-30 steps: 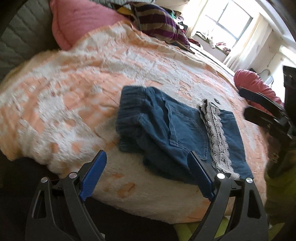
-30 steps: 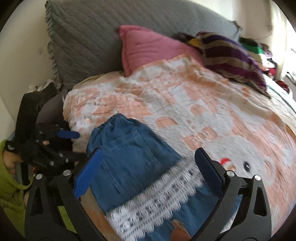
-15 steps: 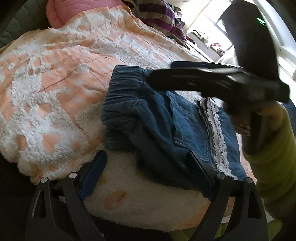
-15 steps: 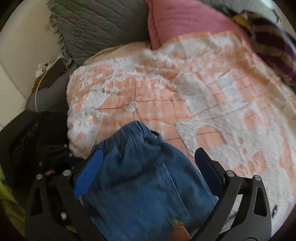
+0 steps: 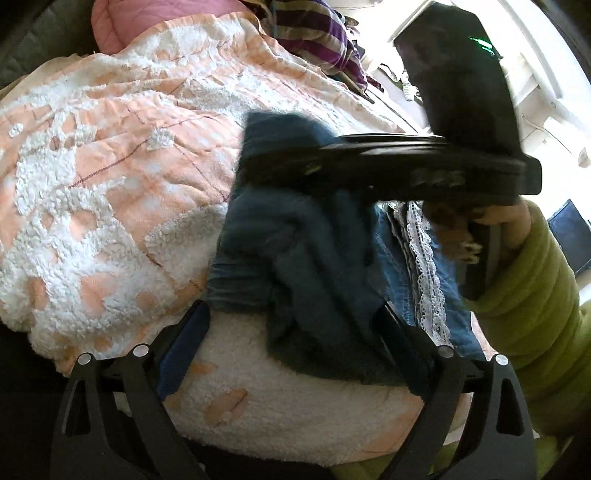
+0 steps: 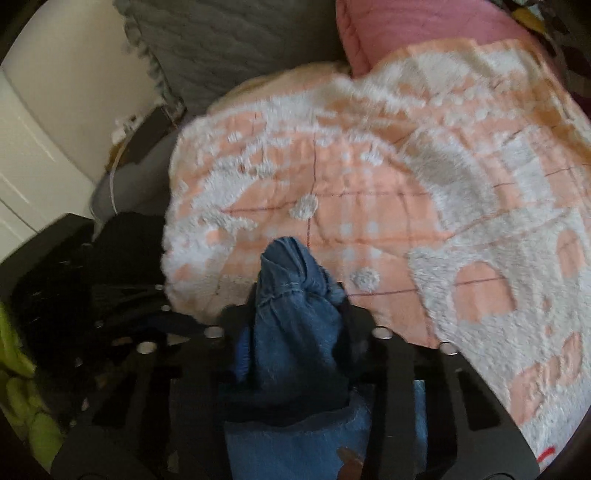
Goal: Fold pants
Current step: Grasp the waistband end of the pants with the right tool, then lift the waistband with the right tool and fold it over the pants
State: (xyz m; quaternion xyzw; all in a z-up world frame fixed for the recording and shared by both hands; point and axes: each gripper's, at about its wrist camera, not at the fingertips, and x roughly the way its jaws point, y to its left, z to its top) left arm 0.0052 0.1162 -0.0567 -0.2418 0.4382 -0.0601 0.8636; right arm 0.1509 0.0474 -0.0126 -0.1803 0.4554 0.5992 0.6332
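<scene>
Blue denim pants (image 5: 317, 266) with a white lace trim (image 5: 424, 266) lie partly folded near the front edge of an orange-and-white fleece blanket (image 5: 110, 184). My left gripper (image 5: 291, 354) is open, its fingers either side of the pants' near edge, holding nothing. My right gripper (image 6: 295, 317) is shut on the bunched waistband of the pants (image 6: 291, 295) and holds it up off the blanket. In the left wrist view the right gripper (image 5: 266, 162) reaches across from the right, held by a hand in a green sleeve.
A pink pillow (image 6: 424, 29) and a grey quilted cushion (image 6: 229, 48) lie at the head of the bed. A striped purple garment (image 5: 314, 37) lies at the back. A white wall (image 6: 44, 129) and dark clutter stand left of the bed.
My right gripper has closed on the pants' waistband and lifted it. My left gripper has stayed open at the pants' near edge.
</scene>
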